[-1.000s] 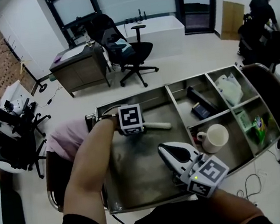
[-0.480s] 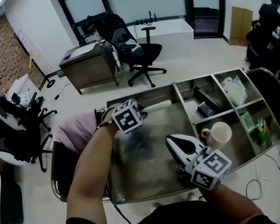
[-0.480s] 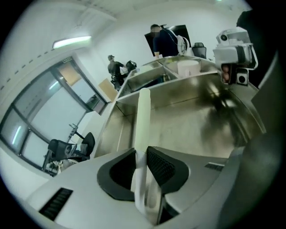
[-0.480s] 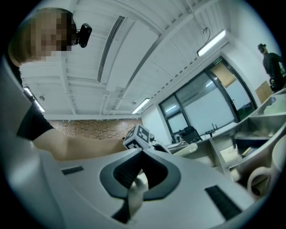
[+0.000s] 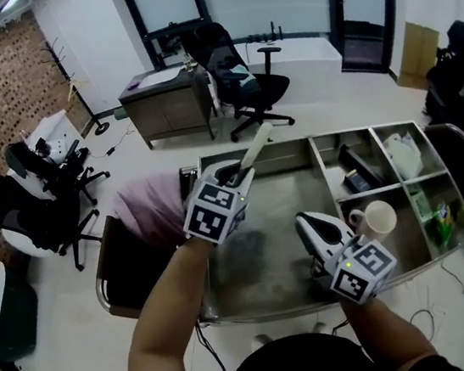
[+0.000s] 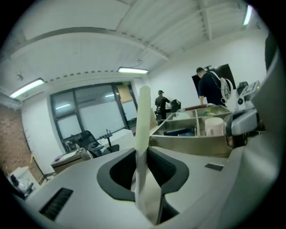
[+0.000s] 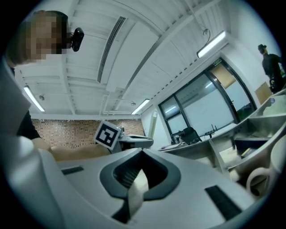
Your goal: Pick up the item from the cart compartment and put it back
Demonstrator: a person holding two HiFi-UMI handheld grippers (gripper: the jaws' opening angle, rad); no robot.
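Cream-coloured and slim, the stick-like item (image 5: 257, 144) is pinched near its lower end by the left gripper (image 5: 232, 176), whose jaws press on it from both sides. Most of its length rises up and away from the person, over the far rim of the steel cart (image 5: 262, 275). In the left gripper view it stands nearly upright between the jaws, clear of the floor of the wide left compartment beneath it. Further right, the right gripper (image 5: 310, 226) hovers low over the near side of that same compartment, jaws pressed together on nothing. Just beside it to the right, a white mug (image 5: 381, 219) sits in a smaller compartment. Beyond the mug, the far-right compartments hold a dark box (image 5: 356, 167), a white bag (image 5: 404, 154) and a green packet (image 5: 443, 222). The pick-up half of the task looks done, so the step in hand is likely the return. That calls for tipping the item back toward level and lowering it onto the bare steel of the wide compartment. The jaws should spread only once it rests there, since a slim, rounded thing let go early would probably roll or clatter against the wall.
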